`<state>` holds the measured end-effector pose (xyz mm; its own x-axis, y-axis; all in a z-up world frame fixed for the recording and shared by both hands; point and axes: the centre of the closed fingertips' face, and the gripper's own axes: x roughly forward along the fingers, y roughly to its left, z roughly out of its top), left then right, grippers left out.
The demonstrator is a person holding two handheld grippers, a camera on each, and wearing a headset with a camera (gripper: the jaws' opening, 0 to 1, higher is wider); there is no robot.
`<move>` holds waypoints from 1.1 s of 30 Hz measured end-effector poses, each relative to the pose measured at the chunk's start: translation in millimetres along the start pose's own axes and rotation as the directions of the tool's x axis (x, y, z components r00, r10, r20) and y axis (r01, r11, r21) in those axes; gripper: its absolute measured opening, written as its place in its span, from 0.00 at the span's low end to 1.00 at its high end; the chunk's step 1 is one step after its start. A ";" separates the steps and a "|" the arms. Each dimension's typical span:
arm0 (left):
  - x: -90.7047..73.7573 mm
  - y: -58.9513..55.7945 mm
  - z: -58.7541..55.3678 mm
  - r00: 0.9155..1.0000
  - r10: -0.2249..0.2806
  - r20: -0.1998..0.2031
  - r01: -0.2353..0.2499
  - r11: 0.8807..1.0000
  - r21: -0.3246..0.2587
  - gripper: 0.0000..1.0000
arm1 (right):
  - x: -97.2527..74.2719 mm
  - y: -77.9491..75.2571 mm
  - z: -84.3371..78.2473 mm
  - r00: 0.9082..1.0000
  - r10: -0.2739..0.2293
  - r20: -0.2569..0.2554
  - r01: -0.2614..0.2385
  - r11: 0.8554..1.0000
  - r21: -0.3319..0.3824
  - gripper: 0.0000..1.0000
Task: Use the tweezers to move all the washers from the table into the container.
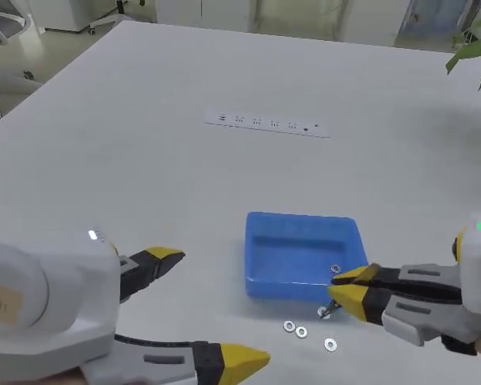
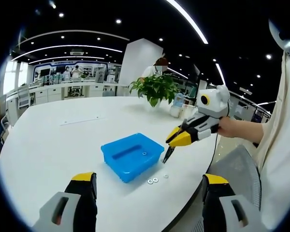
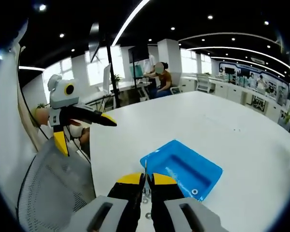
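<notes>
Open-plan office. Evidence: long ceiling light strips [image 2: 186,19] across top of left gripper view; seated person [image 3: 162,77] at a desk, upper centre of right gripper view; large white meeting table [image 1: 144,160] with inset socket strip [image 1: 266,123]; potted plant [image 2: 156,88].

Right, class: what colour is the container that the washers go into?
The container is plain blue, clearest in the head view.
</notes>
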<state>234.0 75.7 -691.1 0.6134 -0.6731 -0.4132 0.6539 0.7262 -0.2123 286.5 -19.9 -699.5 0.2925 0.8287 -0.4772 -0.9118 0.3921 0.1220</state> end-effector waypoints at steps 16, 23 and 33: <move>-5.8 5.3 -1.7 1.000 0.021 -0.001 -0.021 1.000 0.001 0.92 | 25.7 -74.7 1.6 0.993 -0.121 0.001 0.119 0.978 0.172 0.02; -8.9 8.2 -2.2 0.999 0.037 0.001 -0.037 0.999 -0.005 0.92 | 45.3 -90.2 -7.6 0.993 -0.118 -0.027 0.121 0.967 0.226 0.02; -10.1 10.0 -3.3 0.999 0.049 -0.001 -0.049 0.999 -0.012 0.91 | 54.7 -93.2 -24.2 0.990 -0.114 -0.083 0.129 0.968 0.217 0.02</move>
<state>232.9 90.2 -691.9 0.6441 -0.6370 -0.4235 0.6181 0.7596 -0.2024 380.5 -20.8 -758.0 0.3693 0.7427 -0.5586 -0.7817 0.5733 0.2455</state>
